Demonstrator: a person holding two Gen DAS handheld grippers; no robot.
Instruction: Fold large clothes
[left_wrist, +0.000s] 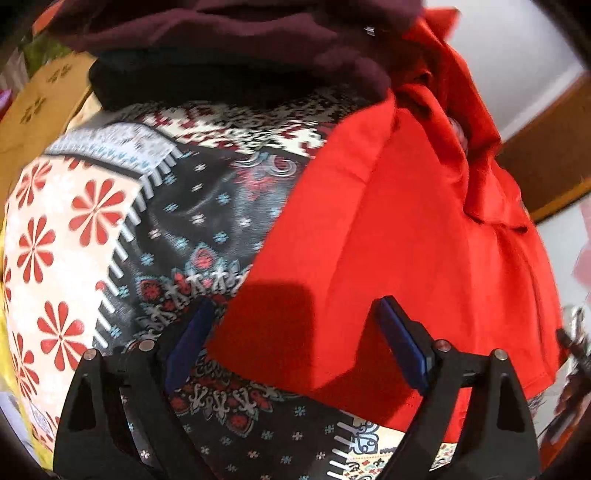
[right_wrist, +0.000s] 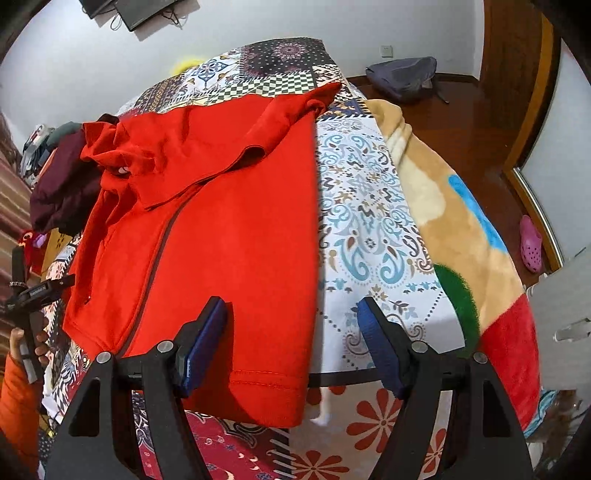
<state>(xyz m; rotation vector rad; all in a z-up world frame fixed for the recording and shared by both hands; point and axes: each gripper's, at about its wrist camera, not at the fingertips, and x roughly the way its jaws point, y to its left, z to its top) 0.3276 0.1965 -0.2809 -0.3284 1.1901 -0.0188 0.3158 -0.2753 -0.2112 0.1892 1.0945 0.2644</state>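
A large red garment (right_wrist: 229, 229) lies spread on a patchwork bedspread (right_wrist: 369, 206), one side folded over toward its dark zip line, a sleeve laid across the top. It also shows in the left wrist view (left_wrist: 388, 236). My right gripper (right_wrist: 291, 310) is open and empty, its jaws standing over the garment's near hem corner. My left gripper (left_wrist: 293, 306) is open and empty, its jaws on either side of the garment's lower edge. The left gripper also shows at the left edge of the right wrist view (right_wrist: 33, 295).
A dark maroon garment (left_wrist: 229, 40) is piled at the far end of the bed, also in the right wrist view (right_wrist: 62, 184). A fleece blanket (right_wrist: 461, 236) hangs off the bed's right side. A grey bag (right_wrist: 402, 75) and a pink clog (right_wrist: 530, 243) lie on the wooden floor.
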